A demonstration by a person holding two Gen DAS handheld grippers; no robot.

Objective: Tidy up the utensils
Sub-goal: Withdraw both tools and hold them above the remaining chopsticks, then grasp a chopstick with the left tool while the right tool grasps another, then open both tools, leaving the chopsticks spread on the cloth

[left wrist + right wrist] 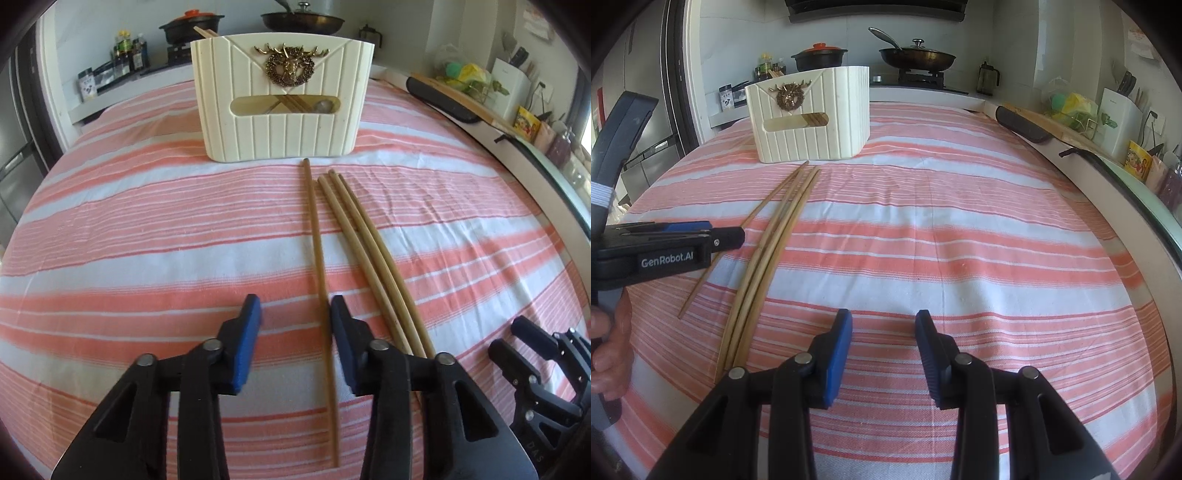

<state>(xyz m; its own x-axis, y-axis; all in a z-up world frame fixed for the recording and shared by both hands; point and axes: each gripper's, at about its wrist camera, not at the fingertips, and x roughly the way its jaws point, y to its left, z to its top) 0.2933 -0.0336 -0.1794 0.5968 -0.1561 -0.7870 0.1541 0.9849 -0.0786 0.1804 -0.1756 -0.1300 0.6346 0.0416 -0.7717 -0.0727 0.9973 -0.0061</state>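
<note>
A: Starting close in with the left hand-held gripper (295, 314) — jaws spread wide, nothing clamped, blue pads (248, 343) hanging low over the striped cloth (147, 229) that covers the tabletop.

B: And a single chopstick (320, 280) runs right up through that gap, hugging the right-hand pad. Whether pad and stick actually touch, I can't tell.

A: Just to the right, three more chopsticks (364, 254) lie bundled side by side, flat on the cloth, tips pointing away.

B: Over to the right hand-held gripper (884, 325) — released too, jaws well apart, only bare cloth between them. The bundle sits off to its left, clear of the pads.

A: From that right wrist view you catch the left one side-on, a hand (609, 339) wrapped round its grip.

B: Further out, just past the chopstick tips, the cream utensil holder (282, 99) stands upright, gold deer emblem (290, 65) on front.

A: Through its slot you can see chopsticks already inside, and a couple poke out the top at the left.

B: Far back: a dark pot (192, 27) with an orange lid and a frying pan (303, 20) on the stove.
</note>
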